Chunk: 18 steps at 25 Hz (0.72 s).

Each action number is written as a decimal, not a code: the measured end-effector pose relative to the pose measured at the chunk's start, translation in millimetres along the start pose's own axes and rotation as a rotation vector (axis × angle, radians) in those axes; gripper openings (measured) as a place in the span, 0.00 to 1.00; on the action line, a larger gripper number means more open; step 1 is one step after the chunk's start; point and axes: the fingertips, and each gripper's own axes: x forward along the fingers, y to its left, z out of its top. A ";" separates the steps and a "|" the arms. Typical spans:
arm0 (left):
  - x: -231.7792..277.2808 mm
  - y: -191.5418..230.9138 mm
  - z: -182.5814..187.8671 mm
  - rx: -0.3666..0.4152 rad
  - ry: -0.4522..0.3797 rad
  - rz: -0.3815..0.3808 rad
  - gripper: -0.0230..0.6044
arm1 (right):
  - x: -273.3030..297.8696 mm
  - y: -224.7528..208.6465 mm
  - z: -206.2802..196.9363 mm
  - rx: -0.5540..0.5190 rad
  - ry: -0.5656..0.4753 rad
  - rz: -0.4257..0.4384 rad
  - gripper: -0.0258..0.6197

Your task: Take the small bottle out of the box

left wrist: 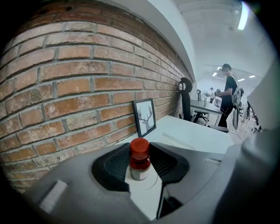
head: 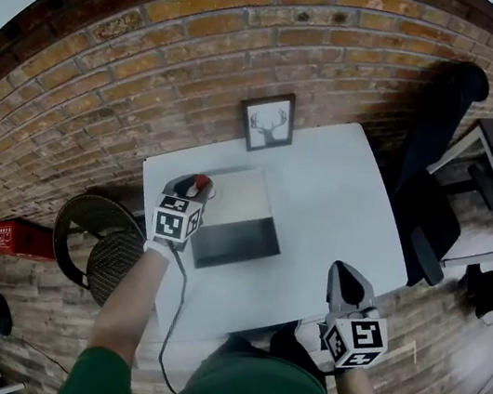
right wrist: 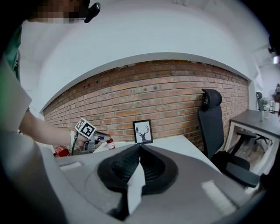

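Observation:
The small bottle, clear glass with a red cap, stands upright between the pads of my left gripper, which press on its cap from both sides. In the head view that gripper is over the white table, just left of the dark open box, and the bottle is outside the box. From the right gripper view the bottle sits low over the tabletop. My right gripper hangs at the table's near edge, jaws together and empty.
A framed deer picture leans on the brick wall at the table's back. A black office chair stands to the right, a round wicker stool and a red crate to the left. A cable trails from the left gripper.

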 end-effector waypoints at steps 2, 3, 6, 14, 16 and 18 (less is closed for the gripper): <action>-0.4 -0.7 -1.1 0.005 0.005 0.008 0.28 | 0.6 0.8 0.3 -0.002 -0.002 0.004 0.04; -1.1 -1.1 -2.0 0.008 0.008 0.011 0.29 | 0.7 1.6 0.5 -0.005 -0.003 0.006 0.04; -5.8 -0.7 -3.4 0.012 0.005 0.022 0.37 | 1.1 4.0 2.9 -0.018 -0.008 0.011 0.04; -31.3 -0.6 -2.8 -0.019 -0.020 0.042 0.38 | 3.2 8.3 15.8 -0.027 -0.032 0.035 0.04; -39.6 -2.0 0.1 -0.027 -0.032 0.044 0.38 | 4.2 11.6 21.5 -0.031 -0.046 0.047 0.04; -48.1 -2.8 4.0 -0.036 -0.046 0.049 0.38 | 5.6 15.2 27.2 -0.037 -0.061 0.059 0.04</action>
